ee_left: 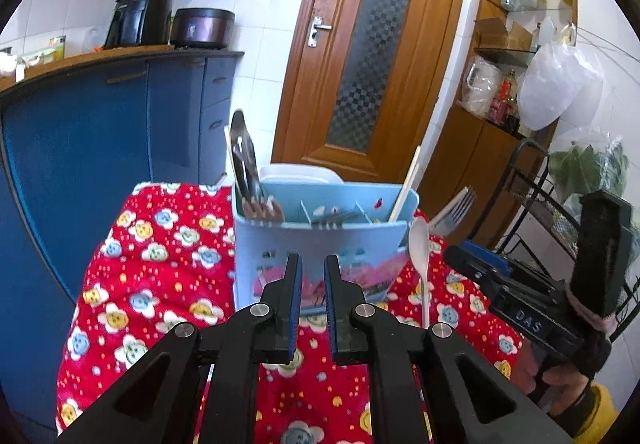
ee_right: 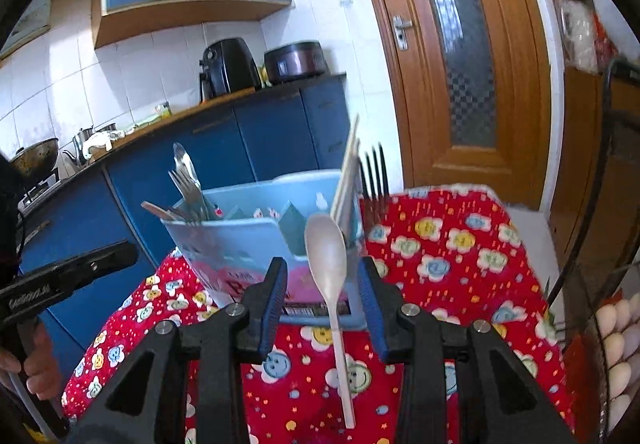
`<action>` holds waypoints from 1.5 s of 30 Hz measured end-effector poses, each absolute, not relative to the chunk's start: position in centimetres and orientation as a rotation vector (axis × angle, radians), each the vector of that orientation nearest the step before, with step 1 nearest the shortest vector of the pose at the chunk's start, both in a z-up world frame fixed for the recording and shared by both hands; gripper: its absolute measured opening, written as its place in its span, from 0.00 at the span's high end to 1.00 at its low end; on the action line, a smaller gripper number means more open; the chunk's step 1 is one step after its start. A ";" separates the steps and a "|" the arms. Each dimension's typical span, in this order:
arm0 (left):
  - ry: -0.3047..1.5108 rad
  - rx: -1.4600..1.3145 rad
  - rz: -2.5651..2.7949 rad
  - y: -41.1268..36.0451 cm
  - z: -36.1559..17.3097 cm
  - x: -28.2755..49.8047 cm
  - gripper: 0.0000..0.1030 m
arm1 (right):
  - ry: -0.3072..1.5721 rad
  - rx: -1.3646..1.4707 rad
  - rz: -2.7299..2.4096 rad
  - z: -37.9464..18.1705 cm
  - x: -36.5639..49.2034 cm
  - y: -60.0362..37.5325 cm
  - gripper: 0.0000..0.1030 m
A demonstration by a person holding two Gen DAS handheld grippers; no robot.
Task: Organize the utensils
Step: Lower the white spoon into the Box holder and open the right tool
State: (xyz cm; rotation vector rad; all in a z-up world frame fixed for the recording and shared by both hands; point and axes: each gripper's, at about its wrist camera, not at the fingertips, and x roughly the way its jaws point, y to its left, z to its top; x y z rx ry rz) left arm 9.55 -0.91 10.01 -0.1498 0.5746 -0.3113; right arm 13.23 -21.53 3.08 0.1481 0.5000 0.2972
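A light blue utensil holder stands on the red flowered cloth. It holds metal spoons, brown-handled pieces and chopsticks. A white plastic spoon leans against the holder's right front corner, bowl up; in the right wrist view the white spoon stands between my open right fingers, untouched. A metal fork pokes up by the holder's right side, also seen in the right wrist view. My left gripper is open and empty in front of the holder. My right gripper is open.
A blue kitchen counter with an air fryer and cooker stands left. A wooden door is behind. A black wire rack with eggs stands right of the table.
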 end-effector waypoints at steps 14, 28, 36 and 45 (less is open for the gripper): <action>0.656 -0.172 -0.286 -0.3 6.3 9.5 0.90 | 0.598 0.192 0.370 1.3 16.8 -22.5 0.75; 0.670 -0.187 -0.277 0.5 5.3 9.7 0.90 | 0.582 0.155 0.395 1.8 15.8 -21.5 0.96; 0.670 -0.199 -0.282 0.7 5.2 9.7 0.90 | 0.522 0.123 0.378 3.4 14.4 -20.7 0.97; 0.665 -0.206 -0.281 1.3 5.2 9.7 0.90 | 0.353 0.216 0.362 7.8 13.2 -21.2 0.97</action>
